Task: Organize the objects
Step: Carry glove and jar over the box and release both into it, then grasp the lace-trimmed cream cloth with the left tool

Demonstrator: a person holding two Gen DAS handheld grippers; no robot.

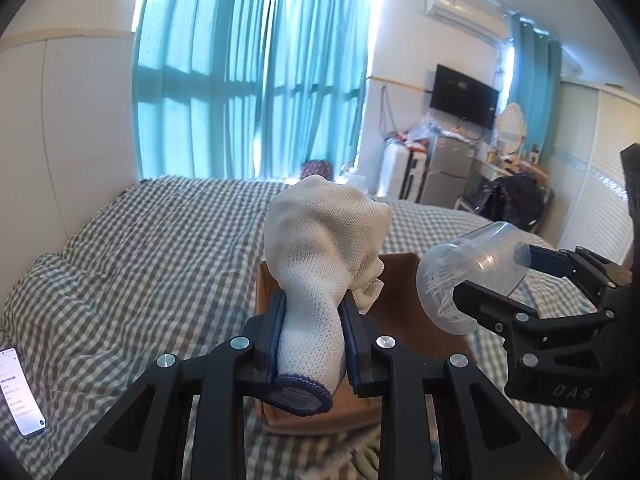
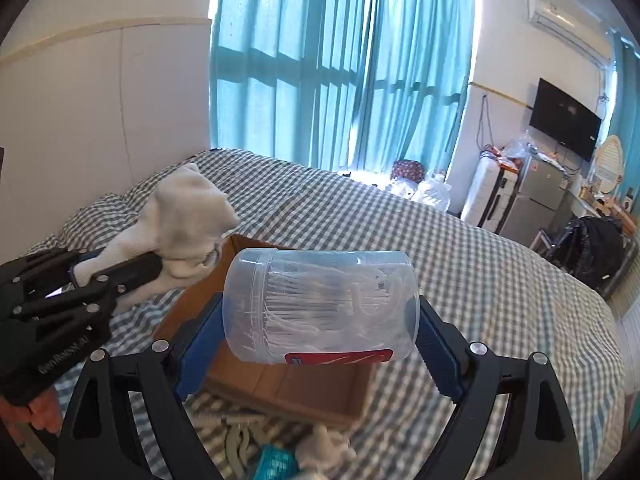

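My left gripper (image 1: 313,320) is shut on a white sock with a dark blue cuff (image 1: 320,252), held above an open cardboard box (image 1: 404,312) on the bed. It also shows at the left of the right wrist view (image 2: 132,268), with the sock (image 2: 188,208) drooping over the box's left wall. My right gripper (image 2: 320,324) is shut on a clear plastic jar of white floss picks (image 2: 320,304), held on its side above the box (image 2: 280,384). The jar (image 1: 472,276) and right gripper (image 1: 500,284) show at the right of the left wrist view.
The box sits on a grey-checked bed (image 1: 140,260). A phone (image 1: 20,392) lies at the bed's left edge. Small loose items, white, grey and teal (image 2: 276,452), lie on the bed in front of the box. Curtains, a fridge and a TV stand beyond.
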